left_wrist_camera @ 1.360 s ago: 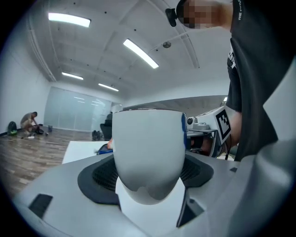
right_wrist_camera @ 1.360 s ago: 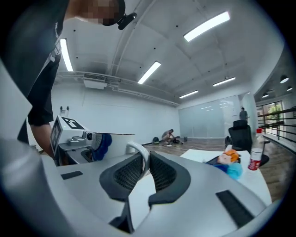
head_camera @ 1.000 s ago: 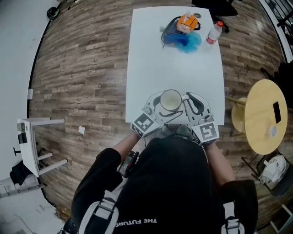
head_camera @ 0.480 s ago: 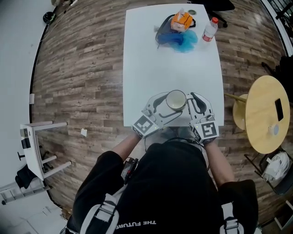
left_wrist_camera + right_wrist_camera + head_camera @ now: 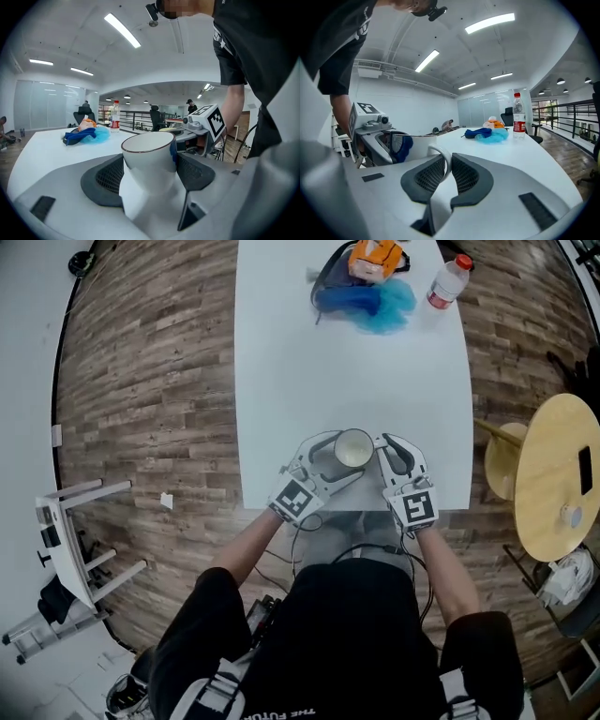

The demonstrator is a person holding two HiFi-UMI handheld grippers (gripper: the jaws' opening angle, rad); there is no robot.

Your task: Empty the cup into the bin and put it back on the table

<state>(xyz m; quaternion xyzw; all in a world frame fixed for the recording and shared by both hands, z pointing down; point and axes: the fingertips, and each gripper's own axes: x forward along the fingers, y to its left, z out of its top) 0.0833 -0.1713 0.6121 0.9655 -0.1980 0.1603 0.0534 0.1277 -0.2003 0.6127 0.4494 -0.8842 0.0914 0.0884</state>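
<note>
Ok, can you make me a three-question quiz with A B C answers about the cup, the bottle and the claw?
1. Where on the table is the bottle? A far end B near edge C middle
2. What colour is the cup? A white B green C black
3. What is the right claw doing? A open and empty B shut on the cup's handle C holding the bottle
Answers: A, the bottle stands at the end away from the cup; A, the cup's wall looks white; B, it pinches the handle.
</note>
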